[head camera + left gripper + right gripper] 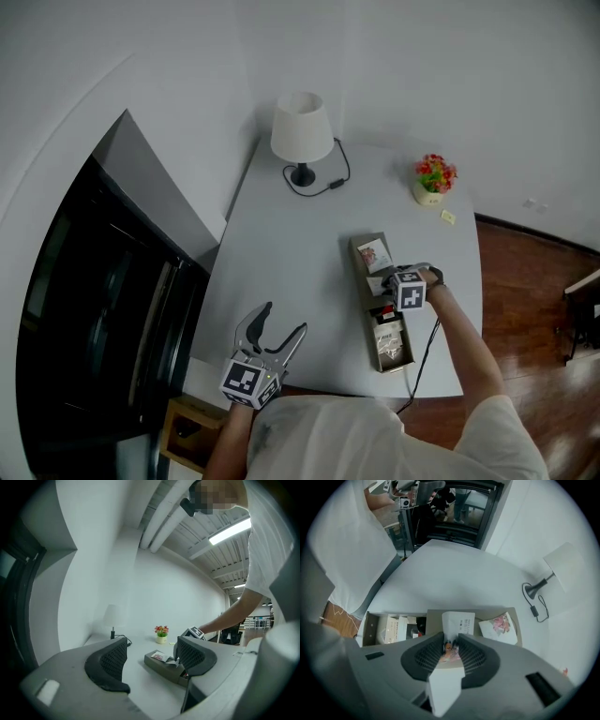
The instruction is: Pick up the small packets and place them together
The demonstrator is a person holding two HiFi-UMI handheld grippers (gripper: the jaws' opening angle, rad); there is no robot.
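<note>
My right gripper [451,643] is shut on a small white packet [458,622], which stands up between its pads over the long grey tray [435,616]. A second packet with a pink print [500,625] lies flat in the tray's far end. In the head view the right gripper [392,281] is over the middle of the tray [360,246], with the pink-print packet [373,253] beyond it. The tray's near compartment [389,342] holds more packets. My left gripper [284,319] hovers open and empty above the table's front left part. In its own view the left gripper [150,657] points toward the tray [161,663].
A white table lamp [302,131] with a black cable stands at the table's back. A small flower pot [433,178] and a yellow scrap [448,217] sit at the back right. A dark cabinet [84,309] lines the left side.
</note>
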